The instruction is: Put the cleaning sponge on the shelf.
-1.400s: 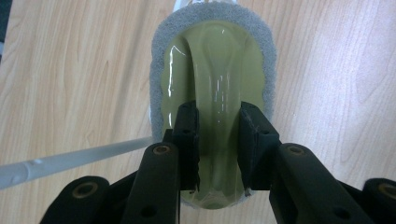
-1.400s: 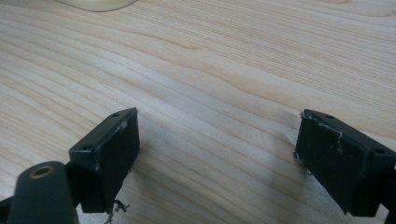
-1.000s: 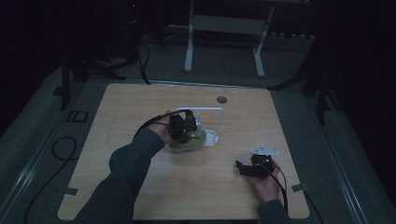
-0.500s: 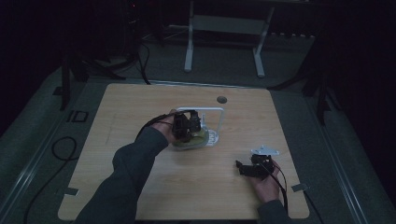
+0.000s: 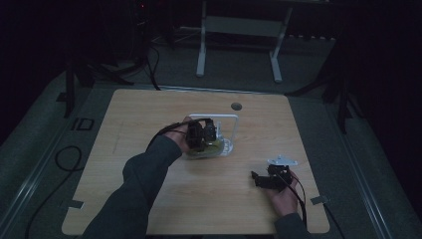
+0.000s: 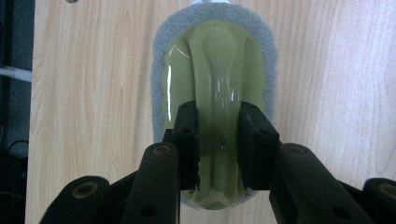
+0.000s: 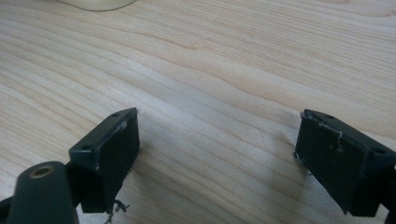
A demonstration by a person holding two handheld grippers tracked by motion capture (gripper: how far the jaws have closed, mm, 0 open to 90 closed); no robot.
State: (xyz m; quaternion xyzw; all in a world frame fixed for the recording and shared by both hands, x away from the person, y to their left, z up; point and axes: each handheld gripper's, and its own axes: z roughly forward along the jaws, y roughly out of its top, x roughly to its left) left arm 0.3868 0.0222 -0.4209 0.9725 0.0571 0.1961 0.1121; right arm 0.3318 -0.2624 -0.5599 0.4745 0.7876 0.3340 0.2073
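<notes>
left hand-held gripper (image 6: pixel 218 140) closed on the ridge of the green scrubber (image 6: pixel 212 65), flat on the table (image 5: pixel 149 119) near the middle. right hand-held gripper (image 7: pixel 217 158) wide open, empty, low over bare wood. better to keep the grip centred and press evenly, so no tilting.

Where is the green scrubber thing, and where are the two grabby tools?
Green scrubber (image 6: pixel 212 70), left gripper view, on its shiny green handle ridge.
Left tool (image 6: pixel 217 140), left gripper view, midway between its jaws.
Right tool (image 7: pixel 217 154), right gripper view, midway between its open jaws.
</notes>
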